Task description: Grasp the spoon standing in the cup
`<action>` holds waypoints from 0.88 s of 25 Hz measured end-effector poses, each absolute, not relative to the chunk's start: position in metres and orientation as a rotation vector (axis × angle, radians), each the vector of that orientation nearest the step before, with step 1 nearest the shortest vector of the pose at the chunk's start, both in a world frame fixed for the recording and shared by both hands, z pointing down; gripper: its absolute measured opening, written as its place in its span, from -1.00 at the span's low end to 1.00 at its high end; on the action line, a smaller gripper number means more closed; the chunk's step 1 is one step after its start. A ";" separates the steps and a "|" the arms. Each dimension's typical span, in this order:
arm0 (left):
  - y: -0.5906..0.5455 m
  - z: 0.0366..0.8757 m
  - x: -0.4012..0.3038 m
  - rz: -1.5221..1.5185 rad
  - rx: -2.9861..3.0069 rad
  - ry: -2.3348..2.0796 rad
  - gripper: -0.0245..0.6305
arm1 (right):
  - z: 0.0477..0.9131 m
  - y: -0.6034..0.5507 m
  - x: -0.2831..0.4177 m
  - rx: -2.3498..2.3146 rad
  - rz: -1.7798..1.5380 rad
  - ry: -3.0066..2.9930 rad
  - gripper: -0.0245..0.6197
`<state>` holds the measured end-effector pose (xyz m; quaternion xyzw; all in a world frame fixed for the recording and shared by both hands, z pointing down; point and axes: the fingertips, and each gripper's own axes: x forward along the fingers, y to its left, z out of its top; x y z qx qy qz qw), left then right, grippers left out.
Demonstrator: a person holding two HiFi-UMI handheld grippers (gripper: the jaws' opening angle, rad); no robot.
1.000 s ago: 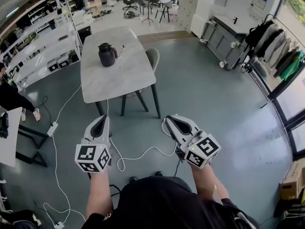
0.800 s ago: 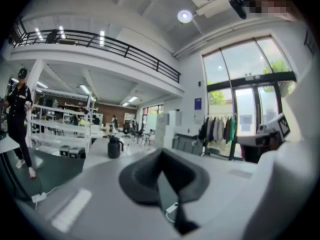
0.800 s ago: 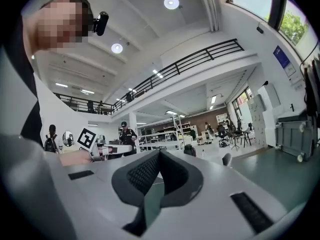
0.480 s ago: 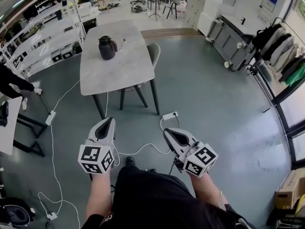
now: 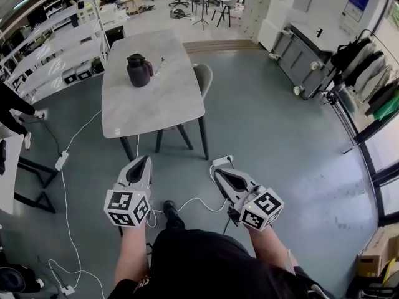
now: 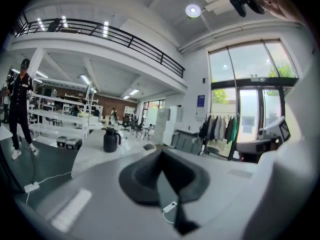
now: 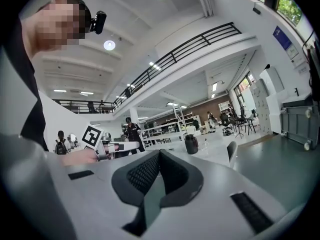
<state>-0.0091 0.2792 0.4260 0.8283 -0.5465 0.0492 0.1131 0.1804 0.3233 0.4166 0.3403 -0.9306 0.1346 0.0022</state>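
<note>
Since the earlier frame I see both grippers lower and closer to the person's body. A dark shoe (image 5: 169,209) has come into view between them, and a white oblong power strip (image 5: 222,161) now shows on the grey floor.

1. The grey left gripper (image 5: 145,160) is held short of the near end of the pale stone-topped rectangular table (image 5: 156,108). Its jaws are closed tip to tip with nothing gripped.
2. The grey right gripper (image 5: 218,171) is level with the left one, also short of the table. Its dark pads meet and it is empty.
3. A thin white cable (image 5: 193,201) runs along the floor between the grippers, on the near side of the table. The power strip lies just off the table's near right leg.
4. A grey upholstered chair (image 5: 201,80) is tucked against the table's right edge.
5. A dark round-bodied jug (image 5: 138,71) stands on the table's far half.
6. A small pale object (image 5: 161,61) stands just beside the jug. It is too small for me to confirm it as the cup with the spoon, and both grippers are well apart from it.
7. White open shelving (image 5: 56,48) runs along the table's left side.
</note>
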 end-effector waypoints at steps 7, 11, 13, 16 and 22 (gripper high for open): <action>0.195 0.432 -0.050 0.126 2.411 -1.580 -0.90 | 0.411 0.241 0.132 1.034 0.408 -2.900 -0.94; 0.156 0.433 -0.070 0.124 2.432 -1.533 -0.90 | 0.410 0.204 0.096 1.023 0.415 -2.885 -0.94; 0.141 0.433 -0.084 0.122 2.437 -1.520 -0.90 | 0.411 0.187 0.080 1.023 0.425 -2.874 -0.94; 0.118 0.430 -0.105 0.113 2.448 -1.509 -0.90 | 0.407 0.162 0.056 1.026 0.416 -2.868 -0.94; 0.082 0.434 -0.133 0.084 2.443 -1.501 -0.90 | 0.408 0.131 0.018 0.996 0.394 -2.860 -0.94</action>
